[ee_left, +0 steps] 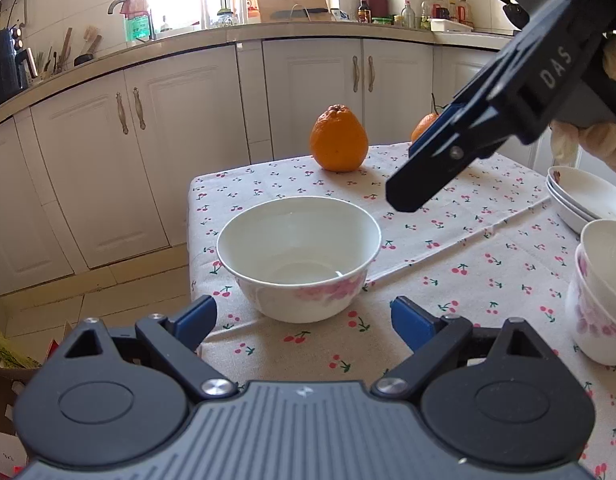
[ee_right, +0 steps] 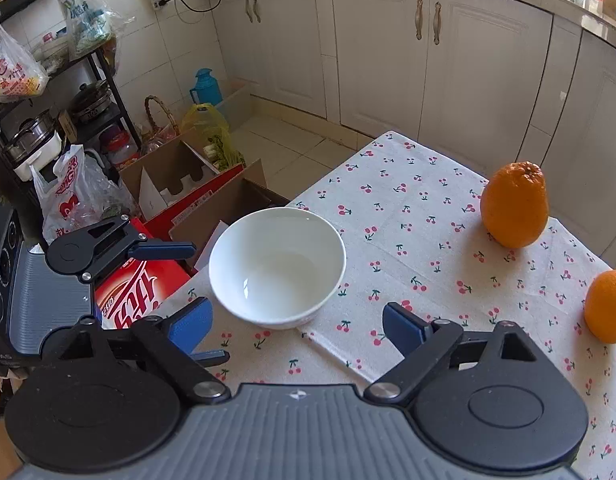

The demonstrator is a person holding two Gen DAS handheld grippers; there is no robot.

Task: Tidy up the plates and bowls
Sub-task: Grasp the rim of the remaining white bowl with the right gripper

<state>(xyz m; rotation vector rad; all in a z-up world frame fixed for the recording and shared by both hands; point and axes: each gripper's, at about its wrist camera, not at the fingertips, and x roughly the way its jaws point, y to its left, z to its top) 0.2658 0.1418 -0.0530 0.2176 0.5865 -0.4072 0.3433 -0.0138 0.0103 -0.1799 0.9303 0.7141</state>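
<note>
So I've got both grippers, left [ee_left: 304, 316] and right [ee_right: 296, 326], wide and empty around the lone bowl [ee_left: 299, 258], since it belongs on the stacked bowls [ee_left: 601, 296].

Bowl [ee_left: 299, 258] sits near the tabletop [ee_left: 447, 248] corner — two oranges [ee_left: 339, 139] behind it, stacked plates [ee_left: 583, 196] and stacked bowls [ee_left: 599, 296] at right.

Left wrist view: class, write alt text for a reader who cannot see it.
An empty white bowl with pink flowers sits near the corner of a cherry-print tablecloth, just ahead of the open left claw. The right claw reaches in from the upper right. Two oranges stand behind; stacked dishes lie right.
</note>
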